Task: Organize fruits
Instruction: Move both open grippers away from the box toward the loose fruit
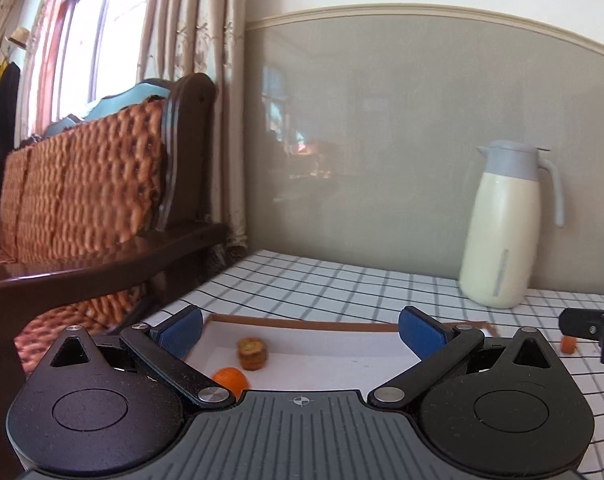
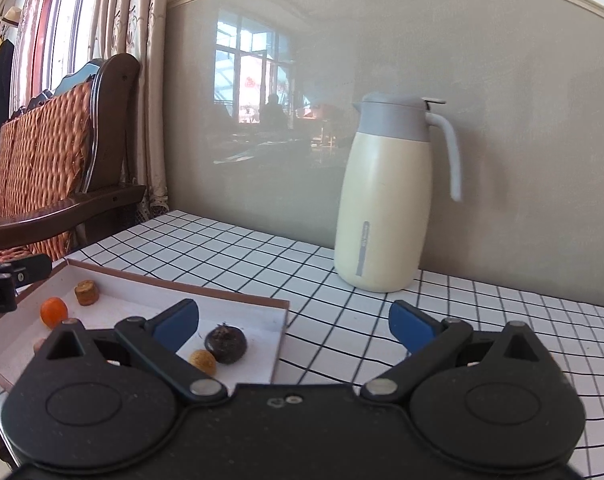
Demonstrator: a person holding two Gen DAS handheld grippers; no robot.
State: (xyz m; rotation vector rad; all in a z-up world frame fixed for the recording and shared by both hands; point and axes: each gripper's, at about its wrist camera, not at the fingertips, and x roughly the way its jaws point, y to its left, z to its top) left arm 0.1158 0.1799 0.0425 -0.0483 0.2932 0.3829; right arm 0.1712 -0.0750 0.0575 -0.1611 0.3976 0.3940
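Currently both grippers gape empty; orange piece [image 1: 568,345] (outside tray [image 2: 279,344]) lies beside right gripper [image 2: 293,326], nearer than left gripper [image 1: 299,330]

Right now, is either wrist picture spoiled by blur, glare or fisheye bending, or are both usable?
Both usable. Left wrist view: slight motion blur softens the cream thermos jug with grey lid and woven brown sofa cushion; the window is blown out white. Right wrist view: sharper, though the glossy grey wall panel mirrors a bright window. Both bend the wall trim and checked white tablecloth lines.
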